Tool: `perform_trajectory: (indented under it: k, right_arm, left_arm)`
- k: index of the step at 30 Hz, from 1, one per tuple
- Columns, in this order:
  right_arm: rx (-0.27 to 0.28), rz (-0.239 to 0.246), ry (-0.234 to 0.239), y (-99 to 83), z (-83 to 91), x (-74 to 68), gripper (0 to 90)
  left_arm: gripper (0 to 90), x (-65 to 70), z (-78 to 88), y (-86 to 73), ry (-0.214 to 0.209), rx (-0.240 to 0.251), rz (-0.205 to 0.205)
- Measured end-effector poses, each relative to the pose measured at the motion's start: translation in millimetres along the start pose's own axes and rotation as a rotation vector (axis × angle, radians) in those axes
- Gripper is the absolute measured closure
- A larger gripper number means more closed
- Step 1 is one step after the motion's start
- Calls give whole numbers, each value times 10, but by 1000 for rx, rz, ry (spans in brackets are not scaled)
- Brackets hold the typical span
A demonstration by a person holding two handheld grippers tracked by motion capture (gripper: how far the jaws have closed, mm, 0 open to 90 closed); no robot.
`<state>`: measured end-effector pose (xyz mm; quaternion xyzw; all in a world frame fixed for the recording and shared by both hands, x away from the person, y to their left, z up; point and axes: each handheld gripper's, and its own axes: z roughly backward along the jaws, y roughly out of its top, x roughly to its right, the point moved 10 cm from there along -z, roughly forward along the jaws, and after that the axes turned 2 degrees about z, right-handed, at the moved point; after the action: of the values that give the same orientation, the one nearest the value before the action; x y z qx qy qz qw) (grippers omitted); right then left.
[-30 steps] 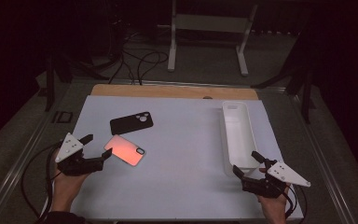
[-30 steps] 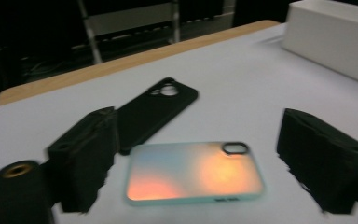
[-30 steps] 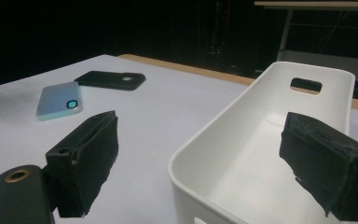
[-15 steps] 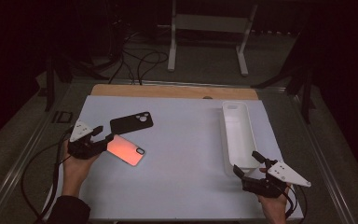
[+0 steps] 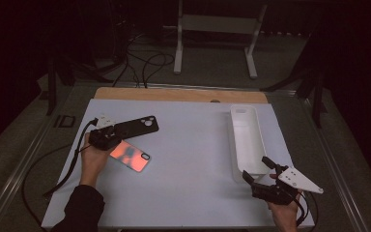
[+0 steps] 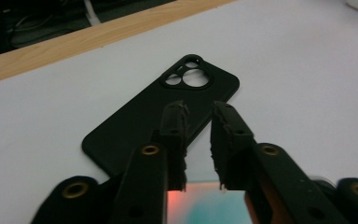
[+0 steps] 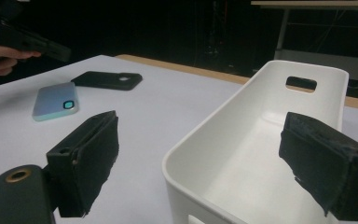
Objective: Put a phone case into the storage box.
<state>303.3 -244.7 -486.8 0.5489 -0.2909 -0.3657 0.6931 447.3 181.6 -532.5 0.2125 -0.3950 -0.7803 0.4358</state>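
Black phone case (image 6: 168, 109) lies flat on the white surface (image 5: 193, 159) near the far left corner, camera cut-outs pointing away, with the pink-orange phone (image 5: 130, 155) just beside its near edge. The left tool (image 6: 198, 135) sits low over the near end of the case; its jaws have just been closing and now stand narrowly apart with nothing pinched between them. That is the risk as I read it: the case is thin and flat, so the pads may shut on air above it, or scrape it sideways into the phone instead of catching an edge. A tip pressed down hard could also pin the case rather than lift it. The right tool (image 5: 263, 175) waits released, jaws wide, at the near end of the white bin (image 5: 245, 126).
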Motion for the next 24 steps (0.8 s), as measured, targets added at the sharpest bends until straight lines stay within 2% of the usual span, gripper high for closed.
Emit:
perform_trajectory:
  k: [3, 5, 10, 12, 19, 23, 24]
  right_arm:
    - [1, -3, -1, 1, 6, 6, 117]
    - [3, -5, -2, 1, 6, 8, 117]
    - [2, -4, 0, -2, 5, 9, 117]
    - [1, -3, 0, -5, 1, 7, 117]
    - [0, -5, -4, -11, 4, 15, 117]
    - [0, -7, -7, -13, 12, 25, 117]
    - [2, -6, -7, -12, 16, 27, 117]
  left_arm:
    - [873, 10, -55, 0, -6, -7, -2]
    - [897, 0, -108, -21, -8, -23, -1]
    - [899, -20, -213, -94, -3, -59, 2]
    - [900, -27, -282, -159, 4, -87, 2]
    - [900, -14, -401, -279, 14, -147, -15]
    - [900, -35, -432, -357, 16, -173, -3]
    - [900, -67, -433, -417, 26, -189, 6]
